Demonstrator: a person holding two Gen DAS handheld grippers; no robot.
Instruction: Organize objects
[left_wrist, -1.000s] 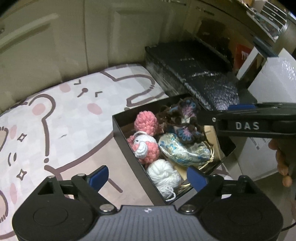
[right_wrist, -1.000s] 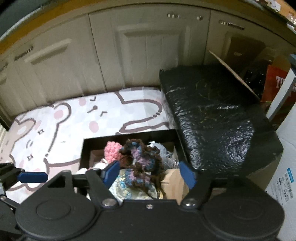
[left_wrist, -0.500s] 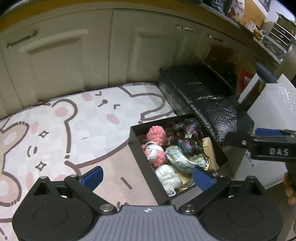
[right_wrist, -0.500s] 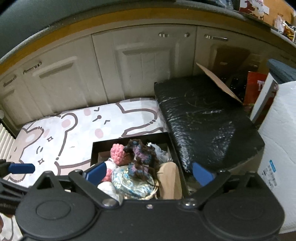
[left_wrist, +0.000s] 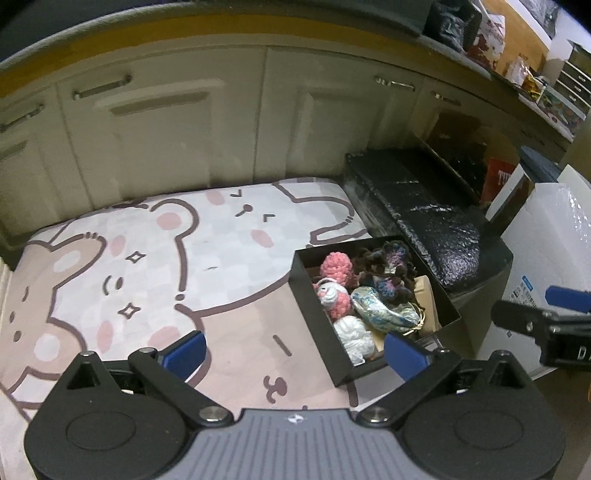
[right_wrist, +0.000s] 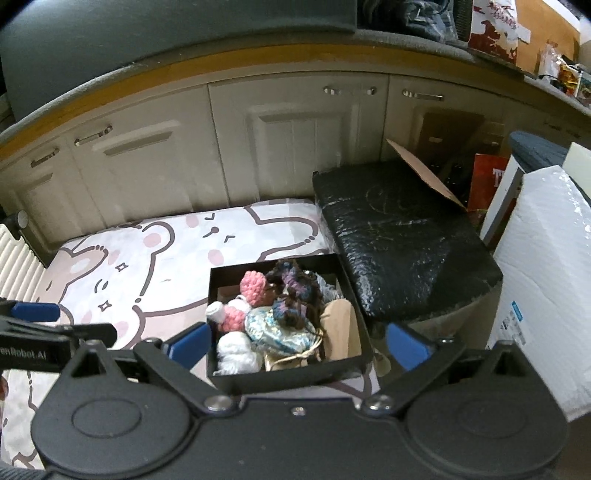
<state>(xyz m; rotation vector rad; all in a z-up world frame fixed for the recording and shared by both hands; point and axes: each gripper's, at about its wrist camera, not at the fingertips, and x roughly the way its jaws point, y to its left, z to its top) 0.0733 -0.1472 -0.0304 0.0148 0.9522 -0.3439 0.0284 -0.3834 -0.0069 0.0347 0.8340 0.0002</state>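
We have both sets of tongs standing wide and empty: the left tongs hang over the bear-printed mat with nothing between their blue pads, and the right tongs hang above the near edge of the black box, gripping nothing. The box sits on the mat near its right edge, just beside the black-wrapped bundle, and it is already crowded: a pink yarn ball, a pink-and-white knitted toy, a white ball of yarn, a shiny blue-patterned pouch, a dark blue-and-brown crocheted piece lying on top of the rest, and a tan card-like piece along the right wall. From what we can see, nothing loose remains on the open part of the mat, so we judge the gathering step to be about finished, with the tongs clear of the box after a drop. What comes next depends on what "organized" means here; if more is wanted, we would look for stray items outside these views, or for a lid, which we cannot find in either picture. Should we need to settle the pile, the crocheted piece rides highest and would be the one to press down or shift, taking care not to snag its loose strands on the pads.
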